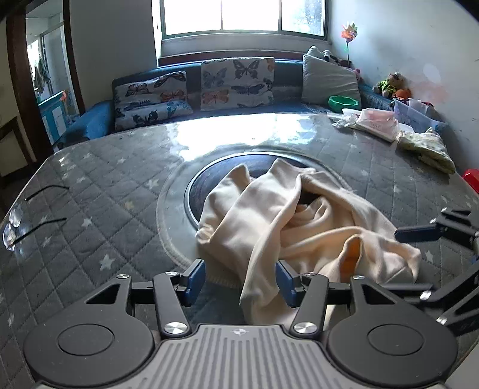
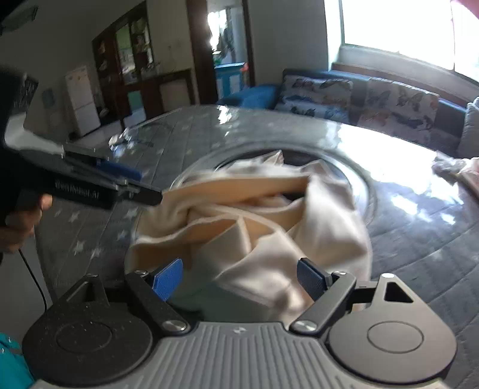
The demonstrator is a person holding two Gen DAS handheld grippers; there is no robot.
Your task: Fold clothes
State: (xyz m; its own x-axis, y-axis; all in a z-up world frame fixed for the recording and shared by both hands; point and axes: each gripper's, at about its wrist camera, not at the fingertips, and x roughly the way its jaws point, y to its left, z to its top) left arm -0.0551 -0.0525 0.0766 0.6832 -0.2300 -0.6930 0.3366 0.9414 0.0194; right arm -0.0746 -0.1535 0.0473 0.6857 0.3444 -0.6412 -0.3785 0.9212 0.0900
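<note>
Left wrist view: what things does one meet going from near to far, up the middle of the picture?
Left tool → cream garment → dark round plate → butterfly cushion → window.

A cream garment [image 1: 287,221] lies crumpled in a loose heap on the grey quilted table [image 1: 98,191], unfolded.

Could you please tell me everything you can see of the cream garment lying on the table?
The cream garment is a soft, knit-looking piece, crumpled in loose folds, not yet folded. It lies on the quilted grey star-patterned table cover, partly over a dark round inset. One flap hangs off the near edge between the open left gripper's blue fingers. The right gripper is open too, cloth between its fingers, not pinched.
</note>
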